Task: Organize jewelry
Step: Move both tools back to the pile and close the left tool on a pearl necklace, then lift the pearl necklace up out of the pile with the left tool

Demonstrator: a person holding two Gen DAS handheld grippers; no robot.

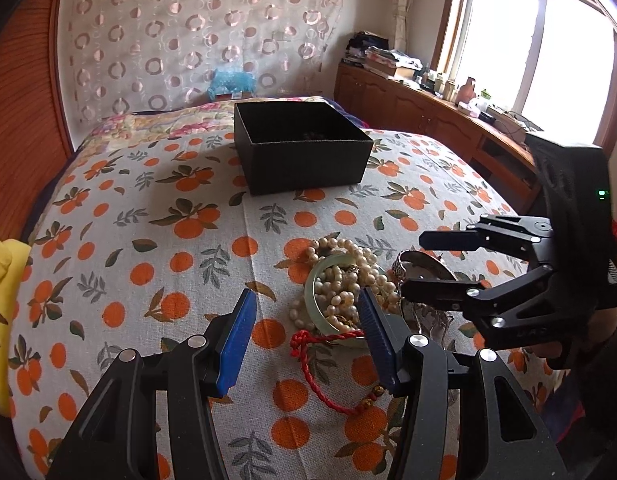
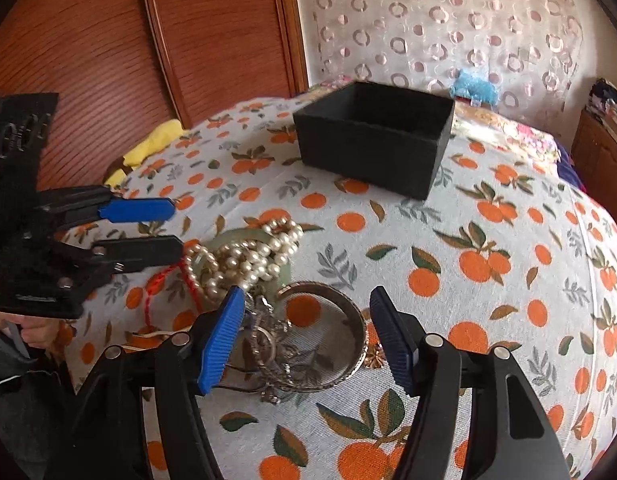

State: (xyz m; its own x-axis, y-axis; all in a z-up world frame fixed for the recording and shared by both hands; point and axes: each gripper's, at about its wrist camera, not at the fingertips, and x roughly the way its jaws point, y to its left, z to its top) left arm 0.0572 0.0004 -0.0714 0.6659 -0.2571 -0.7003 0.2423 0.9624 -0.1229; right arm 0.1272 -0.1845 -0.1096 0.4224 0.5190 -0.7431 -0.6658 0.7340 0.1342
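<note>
At the bottom of the frame our right hand-held gripper stands wide open over a silver bangle on the orange-print bed. Just left of the bangle a pearl string is heaped on a pale green bangle, with a red cord beside it. From the left edge our left hand-held gripper reaches in, open. A black box sits upper centre.
</note>
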